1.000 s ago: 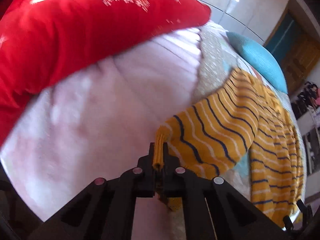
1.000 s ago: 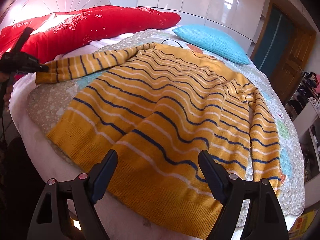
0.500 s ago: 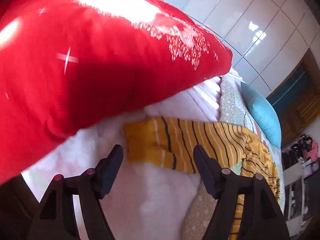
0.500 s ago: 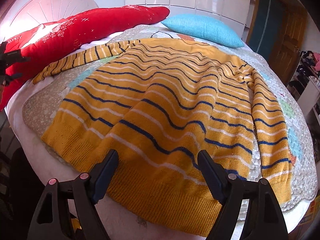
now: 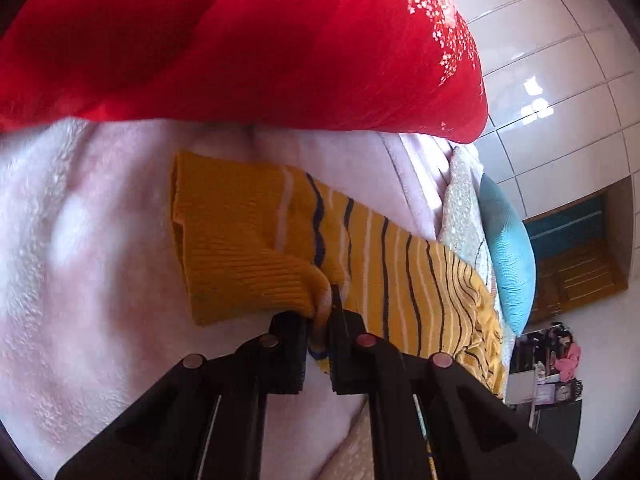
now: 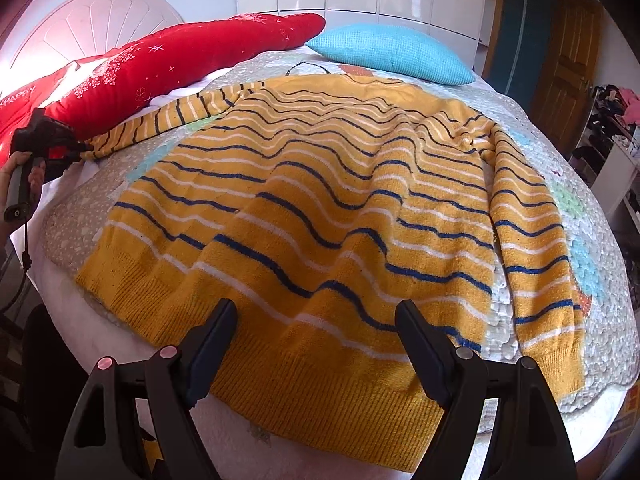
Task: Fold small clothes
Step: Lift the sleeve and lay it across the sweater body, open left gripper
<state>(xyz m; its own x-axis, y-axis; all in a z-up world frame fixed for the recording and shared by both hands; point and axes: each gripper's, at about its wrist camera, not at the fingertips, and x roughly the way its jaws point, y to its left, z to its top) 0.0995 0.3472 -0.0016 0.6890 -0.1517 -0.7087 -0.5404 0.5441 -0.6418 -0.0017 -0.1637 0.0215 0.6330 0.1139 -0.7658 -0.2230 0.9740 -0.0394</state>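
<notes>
A yellow sweater (image 6: 320, 208) with blue and white stripes lies spread flat on the bed, hem toward the right wrist camera. Its left sleeve (image 5: 256, 248) stretches out onto a pink blanket (image 5: 80, 280). My left gripper (image 5: 320, 316) is shut on a fold of that sleeve's edge just behind the ribbed cuff. In the right wrist view the left gripper (image 6: 80, 148) shows at the sleeve's end, held by a hand (image 6: 20, 176). My right gripper (image 6: 316, 320) hovers open over the hem, with nothing between its fingers.
A long red pillow (image 5: 240, 40) lies right behind the sleeve, along the white headboard (image 6: 92, 16). A blue pillow (image 6: 388, 52) sits at the bed's far side. A patterned quilt (image 6: 592, 240) lies under the sweater. A wooden door (image 6: 568, 60) and shelves stand at the right.
The left gripper let go of the sleeve end, opened wide, then moved in and shut again on the sleeve's edge by the cuff. The sleeve now lies on the pink blanket. The right gripper stays open.
</notes>
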